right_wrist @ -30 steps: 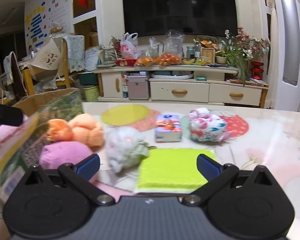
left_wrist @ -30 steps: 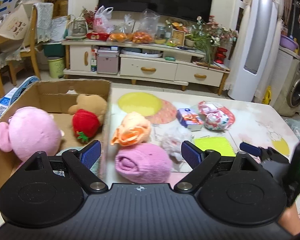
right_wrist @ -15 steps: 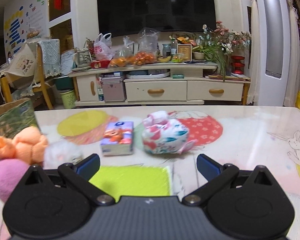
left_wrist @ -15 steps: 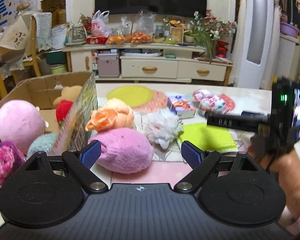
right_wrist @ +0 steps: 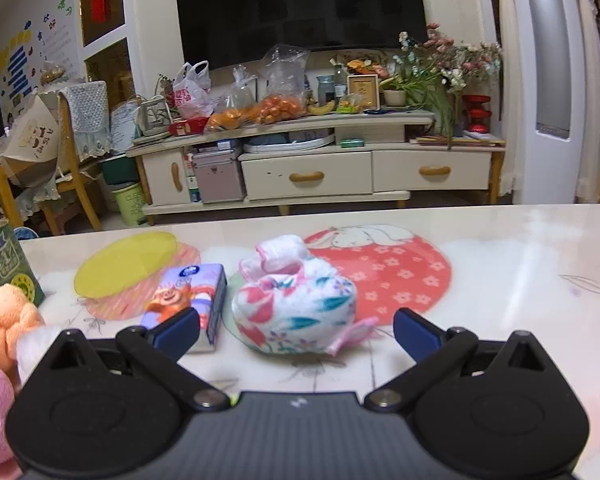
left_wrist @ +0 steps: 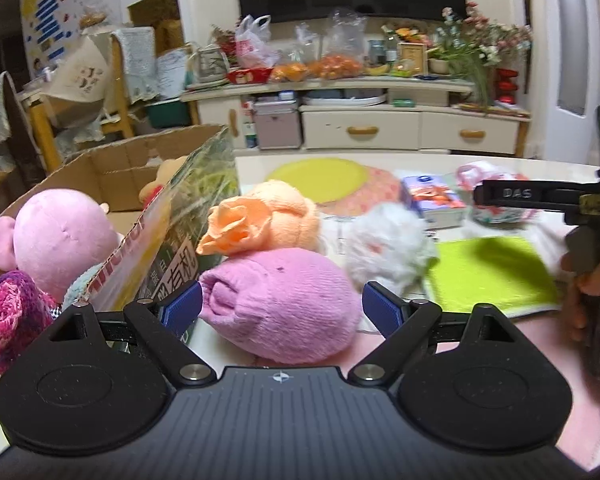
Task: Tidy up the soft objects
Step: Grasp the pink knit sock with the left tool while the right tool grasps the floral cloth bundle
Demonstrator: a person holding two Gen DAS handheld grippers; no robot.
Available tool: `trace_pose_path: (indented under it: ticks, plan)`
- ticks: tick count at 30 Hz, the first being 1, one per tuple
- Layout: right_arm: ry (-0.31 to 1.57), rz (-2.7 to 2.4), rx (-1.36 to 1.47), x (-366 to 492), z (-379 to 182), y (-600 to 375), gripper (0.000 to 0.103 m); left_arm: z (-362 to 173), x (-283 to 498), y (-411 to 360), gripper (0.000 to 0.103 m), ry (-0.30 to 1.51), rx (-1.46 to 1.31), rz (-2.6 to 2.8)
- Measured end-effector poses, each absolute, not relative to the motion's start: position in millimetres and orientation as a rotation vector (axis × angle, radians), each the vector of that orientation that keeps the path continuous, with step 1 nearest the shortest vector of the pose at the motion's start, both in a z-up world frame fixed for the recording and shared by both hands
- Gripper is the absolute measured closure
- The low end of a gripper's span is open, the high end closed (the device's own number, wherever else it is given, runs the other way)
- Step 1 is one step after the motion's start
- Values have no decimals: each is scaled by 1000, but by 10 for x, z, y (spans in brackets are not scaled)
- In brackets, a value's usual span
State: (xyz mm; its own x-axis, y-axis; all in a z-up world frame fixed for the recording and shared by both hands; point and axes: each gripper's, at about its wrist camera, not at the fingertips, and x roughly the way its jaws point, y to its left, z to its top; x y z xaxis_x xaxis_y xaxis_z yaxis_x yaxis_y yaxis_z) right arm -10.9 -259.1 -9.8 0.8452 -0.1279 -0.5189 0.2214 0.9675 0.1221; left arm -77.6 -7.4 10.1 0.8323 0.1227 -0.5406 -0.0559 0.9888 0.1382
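Your cardboard box (left_wrist: 112, 168) sits far left, plush inside. Your left gripper (left_wrist: 281, 307) has dropped to straddle the pink roll (left_wrist: 284, 304), fingers released. Your right gripper (right_wrist: 296, 326) has swung onto the floral bundle (right_wrist: 296, 308) (also released, nothing grasped).

Each unit has a matte black, finely ribbed housing with two round stippled pivot discs and a small white emblem at centre. Angled black link arms, each pinned by a silver screw, carry blue pads. Left tongs (left_wrist: 281, 307); right tongs (right_wrist: 296, 328). The right unit's side shows "DAS" lettering, a green indicator light, and bare skin of the hand (left_wrist: 592, 280) around it.
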Motion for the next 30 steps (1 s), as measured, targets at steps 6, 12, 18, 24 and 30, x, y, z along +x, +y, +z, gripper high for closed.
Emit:
trace_pose_path:
  ticks: [6,12,18,24,30]
  plan:
    - [543,-164,166,-22,-116,-2583,1,12,-644,-90,0,602,136,104]
    - [554,-156,172,81,-123,-2628,1,-46,-552,-103,0,620,161,108]
    - [585,-180,149,170,-129,-2611,16,-5,-526,-91,3,635,174,105]
    - [603,-189,151,177,-156,-2618,28,3,-562,-74,18,632,180,82]
    - [599,-167,151,123,-144,-2610,29,13,-567,-82,25,635,167,58]
